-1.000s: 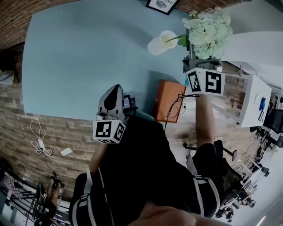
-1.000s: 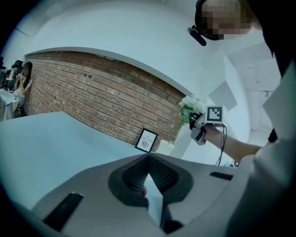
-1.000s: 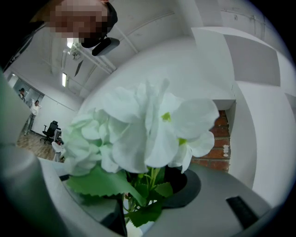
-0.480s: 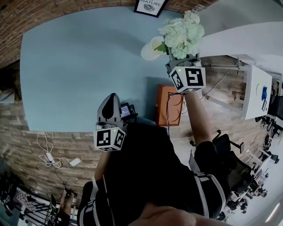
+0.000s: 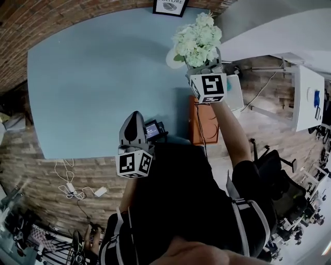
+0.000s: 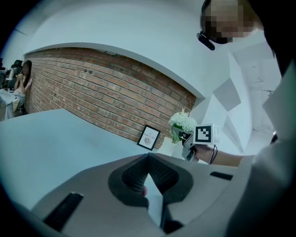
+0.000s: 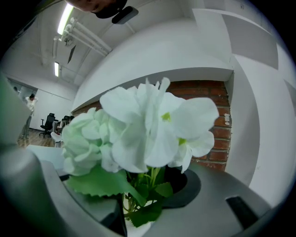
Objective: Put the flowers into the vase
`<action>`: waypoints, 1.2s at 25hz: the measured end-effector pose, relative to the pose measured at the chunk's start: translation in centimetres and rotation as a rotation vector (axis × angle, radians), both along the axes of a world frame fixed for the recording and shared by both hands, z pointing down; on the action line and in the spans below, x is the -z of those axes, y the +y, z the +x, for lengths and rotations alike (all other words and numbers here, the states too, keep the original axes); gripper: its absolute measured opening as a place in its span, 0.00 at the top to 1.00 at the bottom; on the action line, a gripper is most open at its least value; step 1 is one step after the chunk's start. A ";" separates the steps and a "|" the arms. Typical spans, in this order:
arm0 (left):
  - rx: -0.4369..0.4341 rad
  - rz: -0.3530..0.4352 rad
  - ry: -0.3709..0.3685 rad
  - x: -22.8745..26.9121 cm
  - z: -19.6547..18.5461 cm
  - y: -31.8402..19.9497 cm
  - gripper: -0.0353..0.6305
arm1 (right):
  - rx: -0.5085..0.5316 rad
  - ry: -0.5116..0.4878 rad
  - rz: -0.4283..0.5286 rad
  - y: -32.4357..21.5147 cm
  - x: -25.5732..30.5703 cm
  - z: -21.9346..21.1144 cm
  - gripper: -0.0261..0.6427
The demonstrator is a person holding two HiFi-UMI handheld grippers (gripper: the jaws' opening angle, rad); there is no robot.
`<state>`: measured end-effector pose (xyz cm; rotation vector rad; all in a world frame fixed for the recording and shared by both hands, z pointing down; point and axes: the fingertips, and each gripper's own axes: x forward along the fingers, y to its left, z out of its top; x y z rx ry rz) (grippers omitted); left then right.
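Observation:
A bunch of white flowers (image 5: 198,41) with green leaves is held by its stems in my right gripper (image 5: 205,66), which is shut on them. The bunch hangs over the white vase (image 5: 171,58) at the far right of the pale blue table (image 5: 93,77), hiding most of it. In the right gripper view the blooms (image 7: 143,129) fill the frame and the green stems (image 7: 138,203) pass between the jaws. My left gripper (image 5: 135,117) rests low at the table's near edge, jaws together with nothing in them (image 6: 148,159). Its view shows the flowers (image 6: 182,122) and the vase (image 6: 169,147) far off.
A framed picture (image 5: 169,6) leans against the brick wall just behind the vase. A small dark device (image 5: 154,129) sits at the table's near edge, beside an orange object (image 5: 204,121) below the right arm. Cables (image 5: 77,191) lie on the floor at the left.
My right gripper has carried the flowers down and to the left, from beside the vase to over it. The left gripper has stayed in place.

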<state>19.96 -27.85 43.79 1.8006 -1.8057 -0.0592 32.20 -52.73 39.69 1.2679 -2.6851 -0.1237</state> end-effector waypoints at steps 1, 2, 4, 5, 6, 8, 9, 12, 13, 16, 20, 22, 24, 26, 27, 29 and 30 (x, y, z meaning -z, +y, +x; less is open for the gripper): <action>0.003 -0.001 -0.001 0.0 0.0 0.1 0.92 | -0.001 0.003 -0.005 0.1 -0.3 0.0 0.68; 0.005 -0.002 -0.003 0.0 -0.1 0.2 0.92 | -0.001 0.006 -0.009 0.1 -0.6 0.0 0.68; 0.008 -0.003 -0.005 -0.1 -0.2 0.3 0.92 | -0.001 0.013 -0.016 0.2 -1.2 -0.1 0.68; 0.009 -0.003 -0.006 -0.1 -0.3 0.2 0.92 | -0.003 0.017 -0.019 0.2 -1.5 -0.2 0.68; 0.008 -0.004 -0.007 -0.1 -0.4 0.2 0.92 | -0.005 0.021 -0.021 0.2 -1.7 -0.2 0.68; 0.008 -0.003 -0.009 -0.1 -0.4 0.2 0.92 | -0.006 0.029 -0.022 0.2 -2.0 -0.4 0.68; 0.007 -0.003 -0.010 -0.1 -0.4 0.2 0.92 | -0.006 0.032 -0.022 0.2 -2.1 -0.5 0.68; 0.003 -0.004 -0.011 -0.1 -0.1 0.3 0.92 | -0.006 0.040 -0.021 0.3 -2.4 -0.5 0.68; 0.002 -0.004 -0.012 -0.1 0.0 0.3 0.92 | -0.007 0.040 -0.022 0.3 -2.5 -0.5 0.68; -0.001 -0.004 -0.015 0.0 0.2 0.3 0.92 | -0.009 0.047 -0.025 0.2 -2.8 -0.4 0.68; -0.002 -0.004 -0.017 0.2 0.5 0.4 0.92 | -0.017 0.069 -0.029 0.1 -3.6 -0.2 0.68; -0.001 -0.003 -0.018 0.3 0.6 0.4 0.92 | -0.019 0.067 -0.037 0.1 -3.9 -0.1 0.68; -0.001 -0.002 -0.019 0.3 0.5 0.4 0.92 | -0.022 0.061 -0.038 0.1 -4.1 -0.1 0.68; -0.001 -0.002 -0.019 0.3 0.4 0.4 0.92 | -0.030 0.051 -0.036 0.0 -4.2 -0.2 0.68; -0.001 -0.002 -0.018 0.3 0.4 0.4 0.92 | -0.033 0.045 -0.037 0.0 -4.2 -0.2 0.68; -0.001 -0.001 -0.018 0.2 0.4 0.5 0.92 | -0.036 0.033 -0.042 -0.1 -4.3 -0.1 0.68; -0.002 -0.001 -0.017 0.2 0.4 0.6 0.92 | -0.036 0.028 -0.045 -0.1 -4.3 -0.1 0.68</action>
